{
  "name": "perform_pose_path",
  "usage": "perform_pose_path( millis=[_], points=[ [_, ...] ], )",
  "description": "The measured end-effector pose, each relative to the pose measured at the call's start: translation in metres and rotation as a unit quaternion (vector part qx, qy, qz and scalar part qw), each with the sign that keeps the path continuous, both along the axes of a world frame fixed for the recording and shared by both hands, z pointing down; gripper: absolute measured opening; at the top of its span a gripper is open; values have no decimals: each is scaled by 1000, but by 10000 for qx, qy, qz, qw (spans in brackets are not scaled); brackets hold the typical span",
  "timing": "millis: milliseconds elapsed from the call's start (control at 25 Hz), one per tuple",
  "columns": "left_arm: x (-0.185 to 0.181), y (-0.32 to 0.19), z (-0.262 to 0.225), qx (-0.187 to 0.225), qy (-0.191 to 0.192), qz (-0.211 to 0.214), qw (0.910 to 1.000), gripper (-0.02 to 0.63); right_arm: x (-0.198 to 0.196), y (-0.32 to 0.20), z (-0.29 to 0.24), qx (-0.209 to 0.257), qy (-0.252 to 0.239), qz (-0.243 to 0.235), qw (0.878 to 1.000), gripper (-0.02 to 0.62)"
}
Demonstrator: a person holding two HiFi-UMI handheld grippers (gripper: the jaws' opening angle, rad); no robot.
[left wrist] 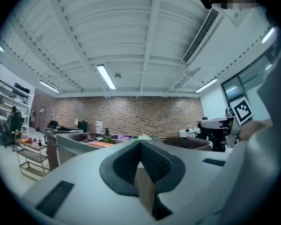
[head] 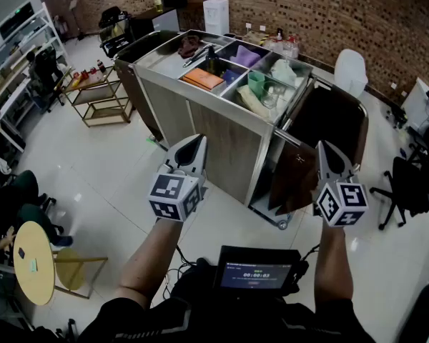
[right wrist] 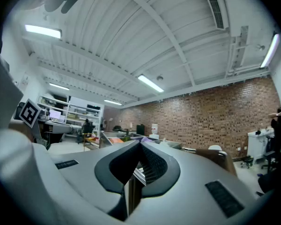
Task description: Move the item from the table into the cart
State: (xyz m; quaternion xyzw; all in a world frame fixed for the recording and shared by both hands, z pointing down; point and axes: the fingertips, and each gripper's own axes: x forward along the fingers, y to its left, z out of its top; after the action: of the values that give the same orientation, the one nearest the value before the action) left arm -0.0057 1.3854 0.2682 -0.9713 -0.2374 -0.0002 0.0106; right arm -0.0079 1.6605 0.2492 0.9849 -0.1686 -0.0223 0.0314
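The steel cart (head: 173, 97) stands ahead of me, its top compartments filled with an orange flat item (head: 202, 79), a purple cloth (head: 247, 56), a green cup (head: 256, 83) and other things. A brown bag (head: 327, 123) hangs on its right end. My left gripper (head: 196, 143) and right gripper (head: 323, 148) are held level before the cart, both shut and empty. The left gripper view shows the left gripper (left wrist: 141, 146) with its jaws meeting, and the cart (left wrist: 75, 142) beyond. The right gripper (right wrist: 139, 146) looks the same. A small round yellow table (head: 30, 281) at lower left carries a small green item (head: 33, 266).
A wire trolley (head: 100, 95) with bottles stands left of the cart, and shelving (head: 14, 56) lines the left wall. A water dispenser (head: 216, 6) is at the back, a white chair (head: 350, 70) behind the cart, a black office chair (head: 407, 184) at right. A screen (head: 257, 269) sits at my chest.
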Motion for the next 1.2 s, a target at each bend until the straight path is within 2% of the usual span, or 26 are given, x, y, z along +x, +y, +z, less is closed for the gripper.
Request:
perform_pose_path(
  millis=[160, 240, 320, 400, 520, 640, 800, 920, 1080, 1200],
  points=[
    [10, -115, -11, -14, 67, -462, 9989, 0, 35, -103, -10, 142, 44, -279, 9995, 3],
    [21, -219, -15, -53, 81, -807, 9967, 0, 65, -202, -13, 173, 41, -521, 9985, 3],
    [33, -342, -20, -86, 119, -1159, 9932, 0, 96, -323, -17, 127, 51, -818, 9966, 3],
    [41, -439, -21, -90, 156, -1478, 9889, 0, 123, -420, -17, 116, 43, -1088, 9940, 3],
    [48, -522, -7, -91, 128, -1956, 9806, 0, 157, -509, -1, 105, -22, -1559, 9877, 3],
    [42, -607, 1, -98, 122, -2517, 9677, 0, 183, -606, 6, 71, -41, -2124, 9771, 3],
    [45, -744, 1, -198, -51, -3230, 9462, 0, 222, -770, -1, -40, -80, -2920, 9564, 3],
    [49, -809, 4, -162, -159, -3644, 9310, 0, 247, -861, 5, -24, -136, -3481, 9374, 3],
    [33, -886, 4, -278, -237, -4325, 9009, 0, 258, -983, 12, -82, -209, -4425, 8965, 3],
    [11, -962, 8, -377, -271, -4807, 8756, 0, 252, -1086, 14, -176, -195, -4987, 8664, 3]
  ],
)
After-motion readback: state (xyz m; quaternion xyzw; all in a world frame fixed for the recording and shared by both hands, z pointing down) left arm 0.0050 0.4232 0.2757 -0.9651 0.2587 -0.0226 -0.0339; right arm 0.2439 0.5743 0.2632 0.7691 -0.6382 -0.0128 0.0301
